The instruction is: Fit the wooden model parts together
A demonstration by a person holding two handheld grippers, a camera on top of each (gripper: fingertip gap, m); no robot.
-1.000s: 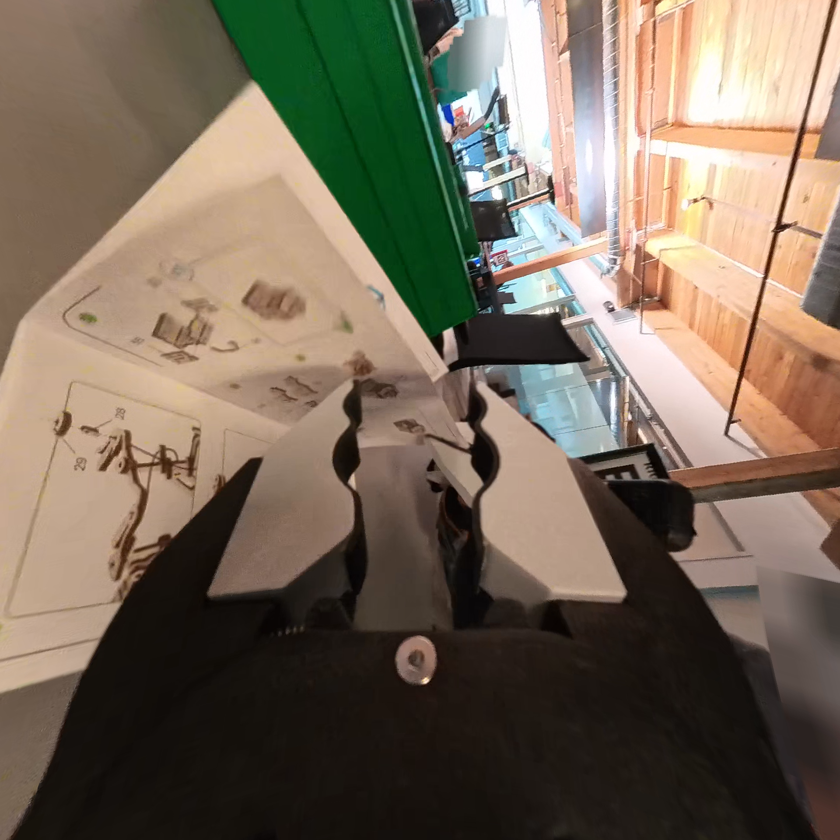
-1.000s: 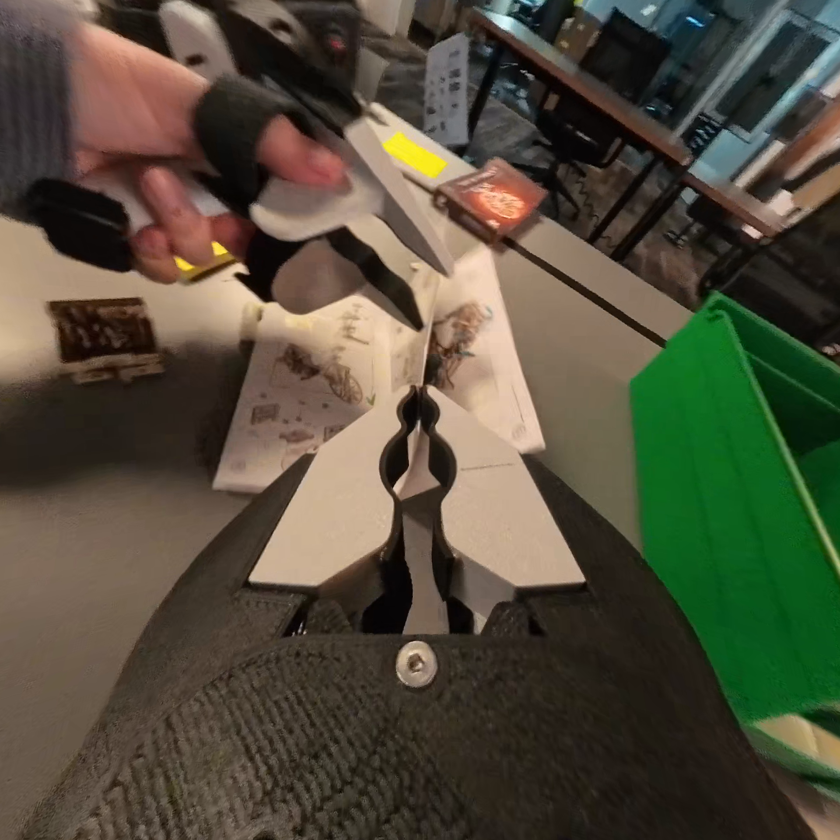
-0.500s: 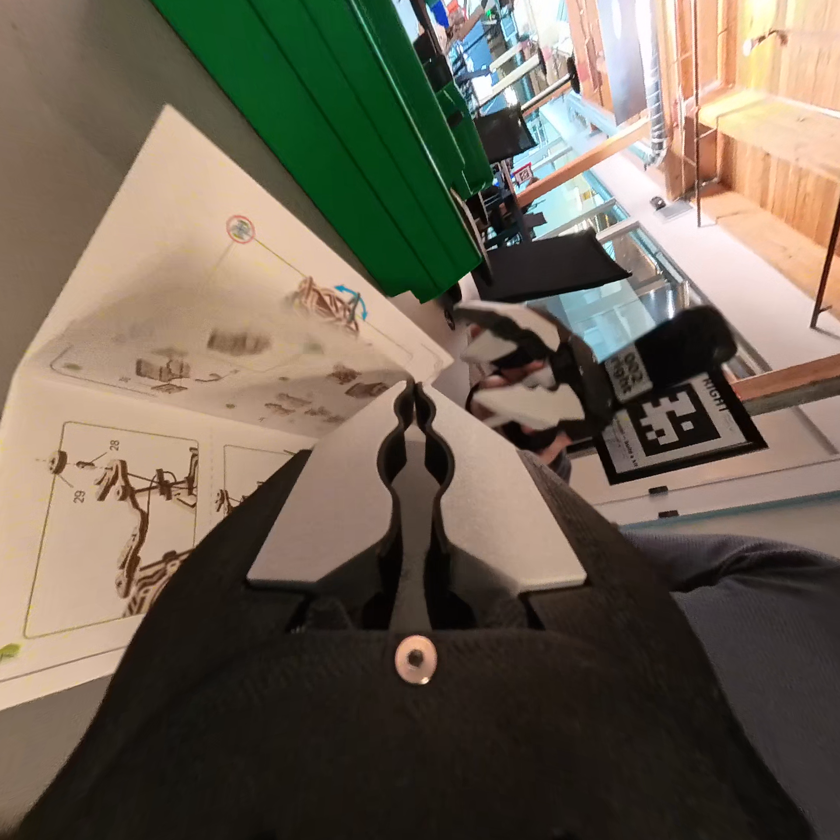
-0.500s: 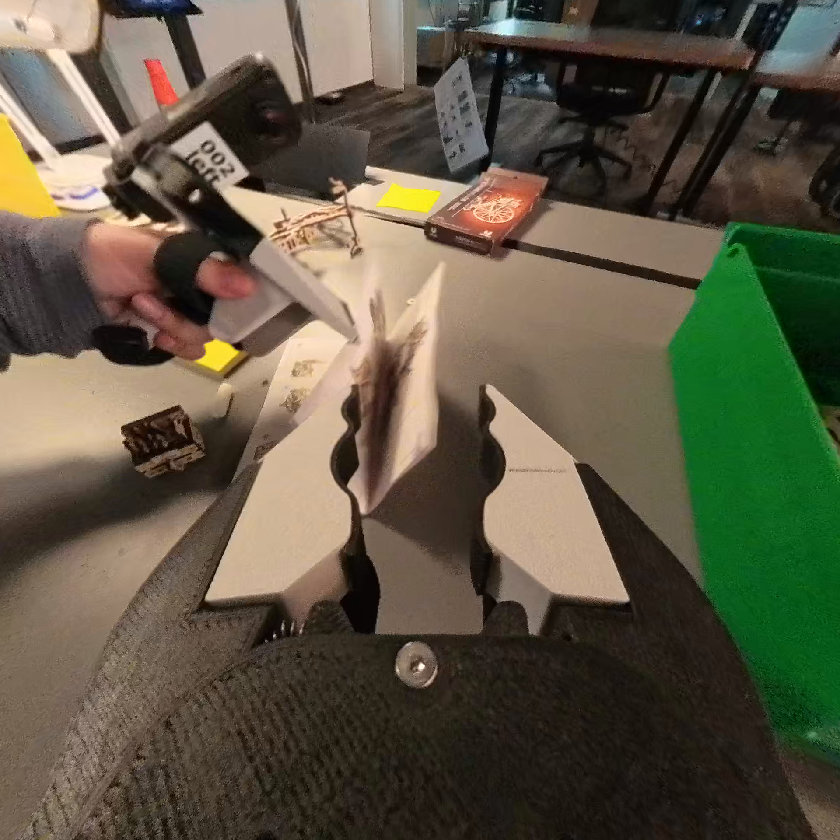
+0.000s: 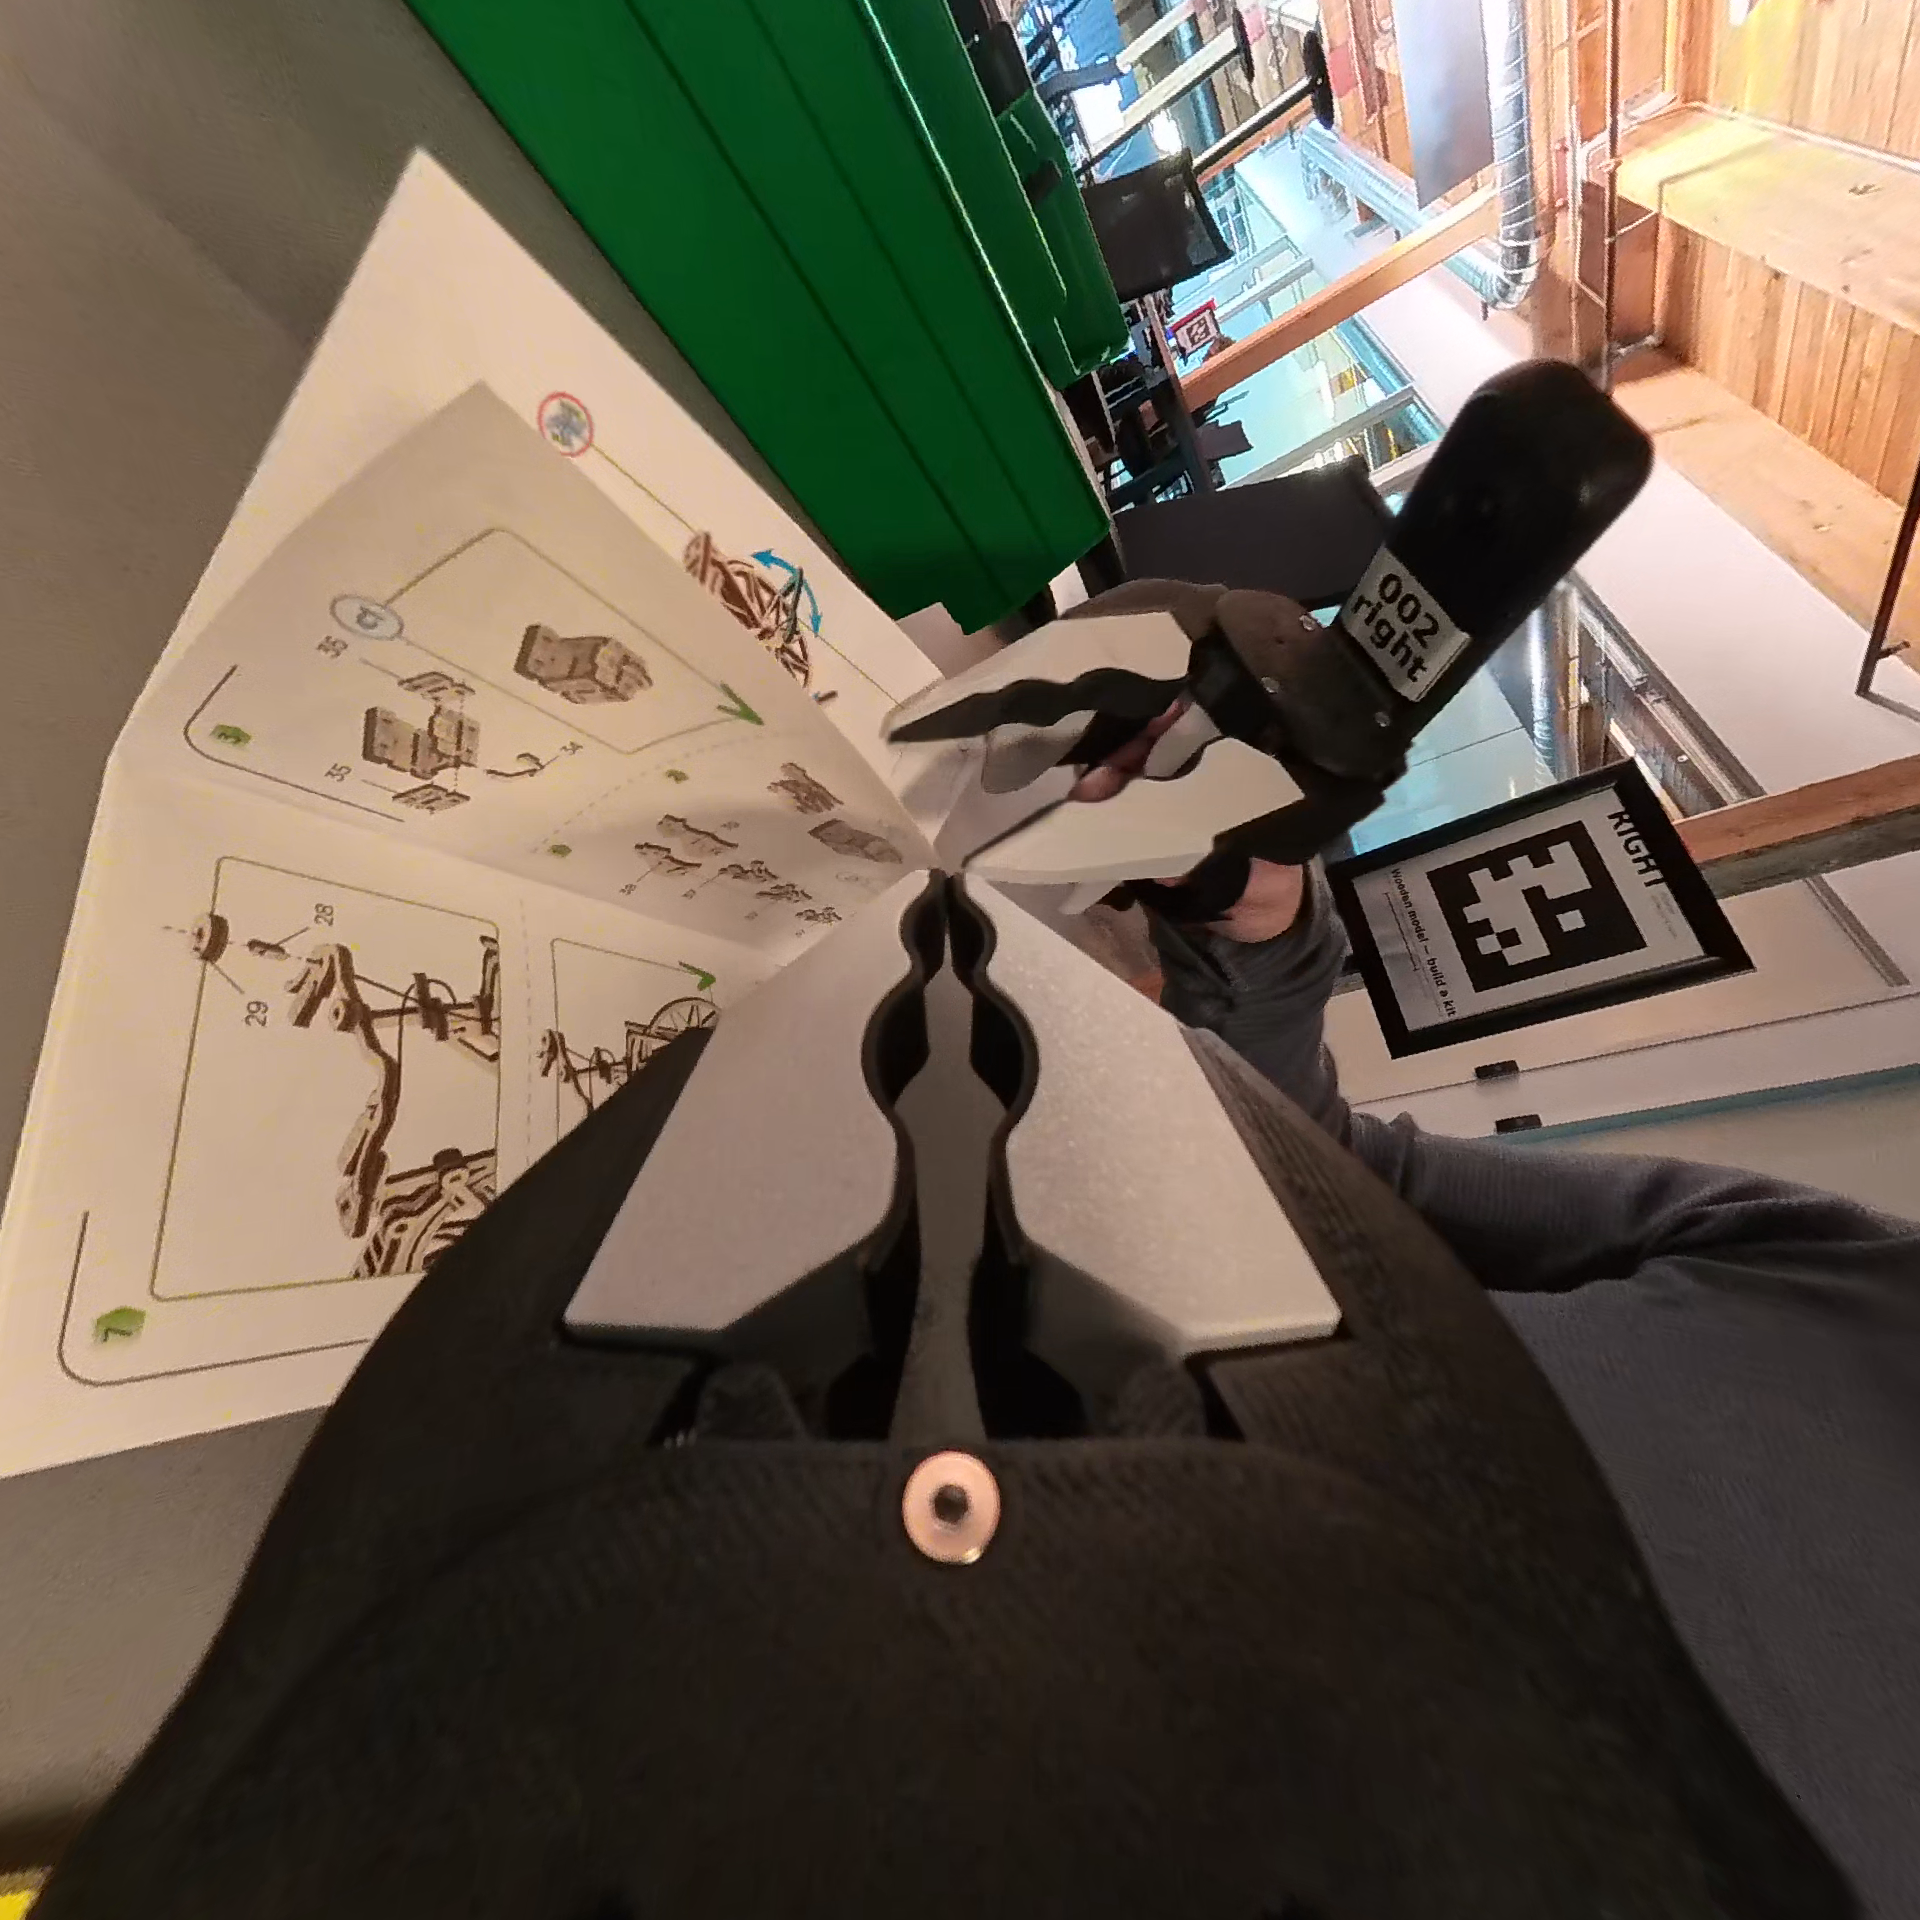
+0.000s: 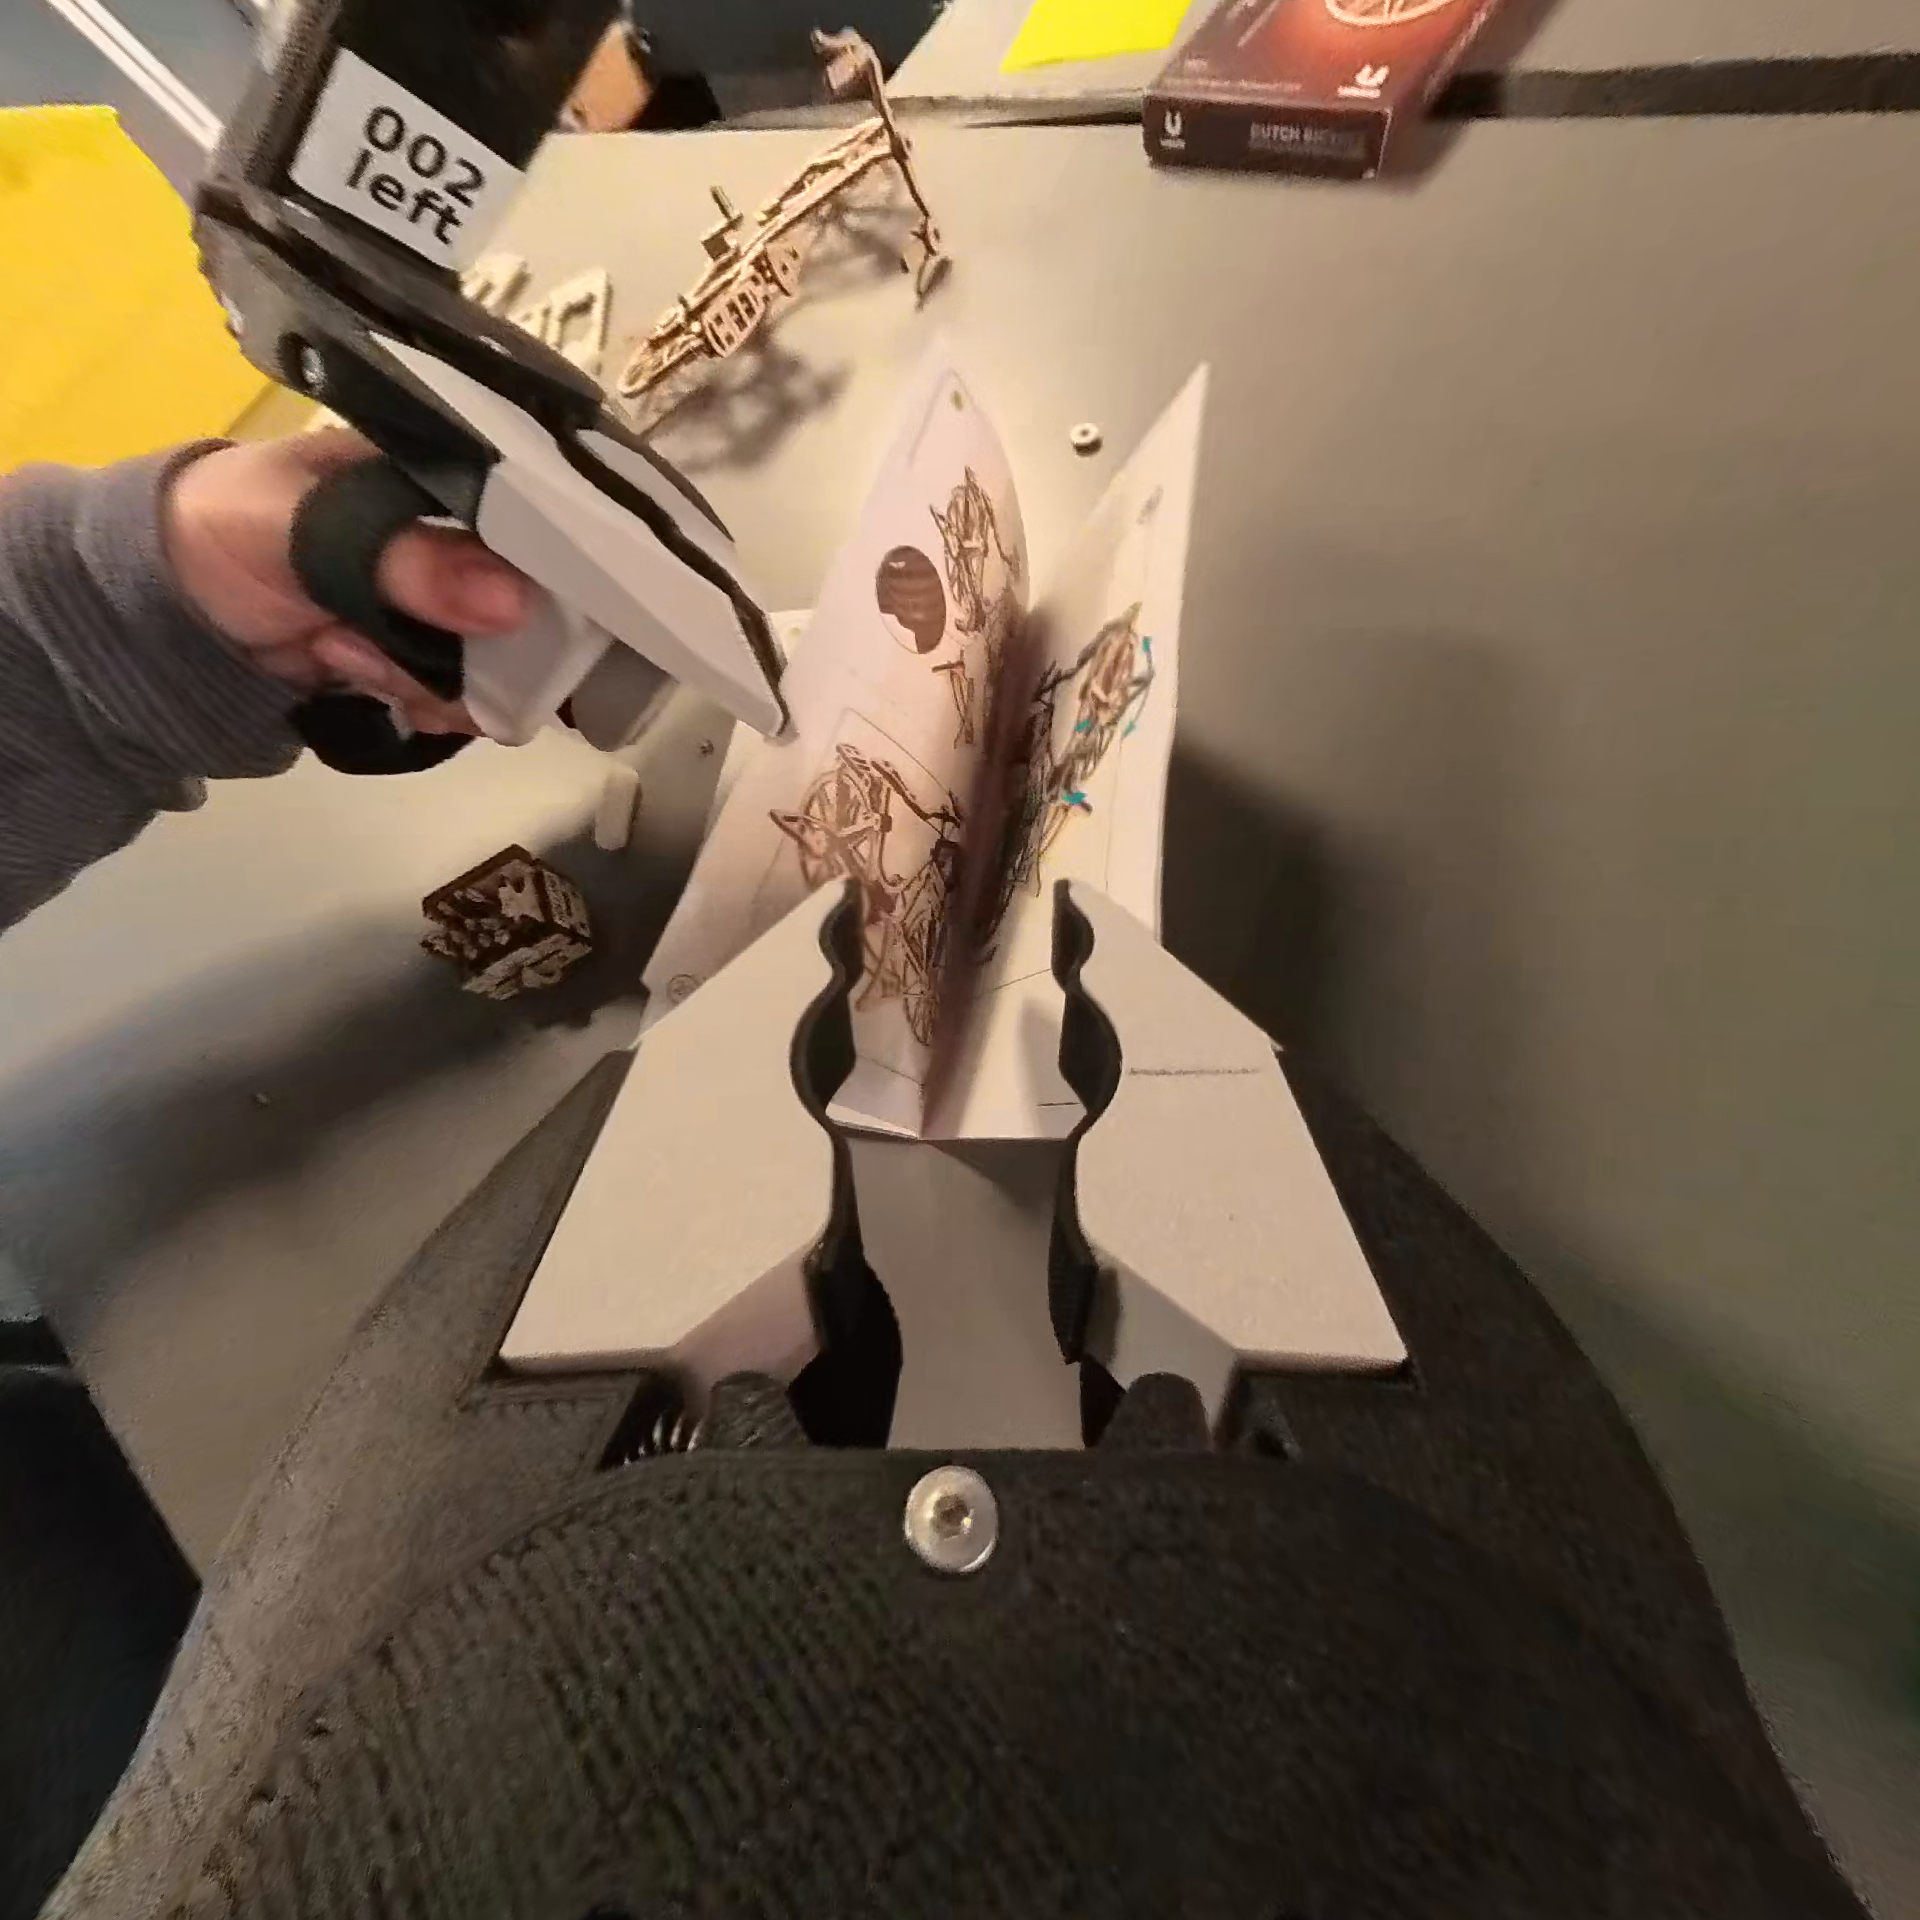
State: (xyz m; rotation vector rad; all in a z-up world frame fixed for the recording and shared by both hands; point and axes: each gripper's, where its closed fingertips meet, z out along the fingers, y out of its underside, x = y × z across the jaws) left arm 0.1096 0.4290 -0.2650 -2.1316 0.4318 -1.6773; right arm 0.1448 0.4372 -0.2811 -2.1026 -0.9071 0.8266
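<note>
Grey table point(image 6: 1558, 623) with model parts, booklet and boxes on it.

An open instruction booklet point(image 6: 1143, 582) lies near the middle, some pages standing up from the surface. Left of it sit a dark wooden cube-shaped part point(image 6: 507, 925) and a small white piece point(image 6: 613, 805). Beyond the booklet a pale wooden frame assembly point(image 6: 769, 270) lies on the top, with flat pale parts point(image 6: 561, 312) just to its left. A small ring point(image 6: 1088, 434) lies apart, right of the booklet. At the far edge rest a dark red box point(image 6: 1320, 83) and a yellow note point(image 6: 1101, 26). A green bin point(image 5: 831, 260) stands beside the booklet.
</note>
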